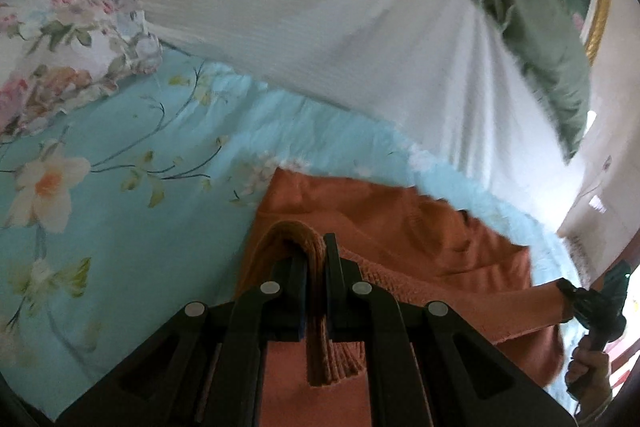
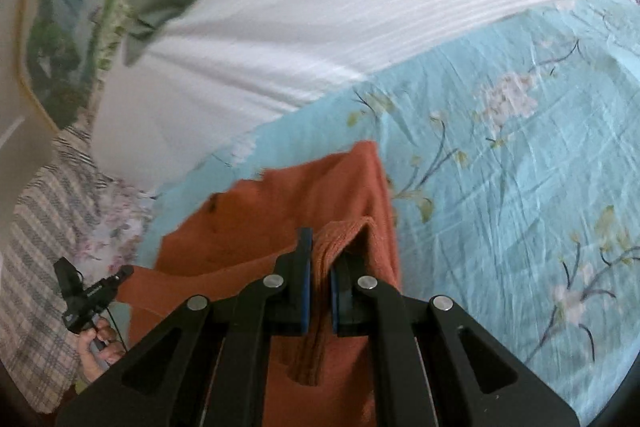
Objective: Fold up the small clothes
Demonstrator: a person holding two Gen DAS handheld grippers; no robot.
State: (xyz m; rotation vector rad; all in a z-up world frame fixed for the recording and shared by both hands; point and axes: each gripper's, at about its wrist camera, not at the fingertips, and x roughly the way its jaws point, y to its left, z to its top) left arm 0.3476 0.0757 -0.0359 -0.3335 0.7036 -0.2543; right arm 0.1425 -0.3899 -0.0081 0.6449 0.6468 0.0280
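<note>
Your left gripper point(image 1: 316, 259) & right gripper point(image 2: 320, 255) each clench bunched orange cloth point(image 1: 400, 227); its lower part is hidden behind jaws, blue sheet point(image 1: 120, 227) open at frame left.

Blue floral bedsheet point(image 1: 120, 227), white striped quilt point(image 1: 320, 7) on it, green cushion point(image 1: 552, 67), floral pillow point(image 1: 60, 39)
</note>
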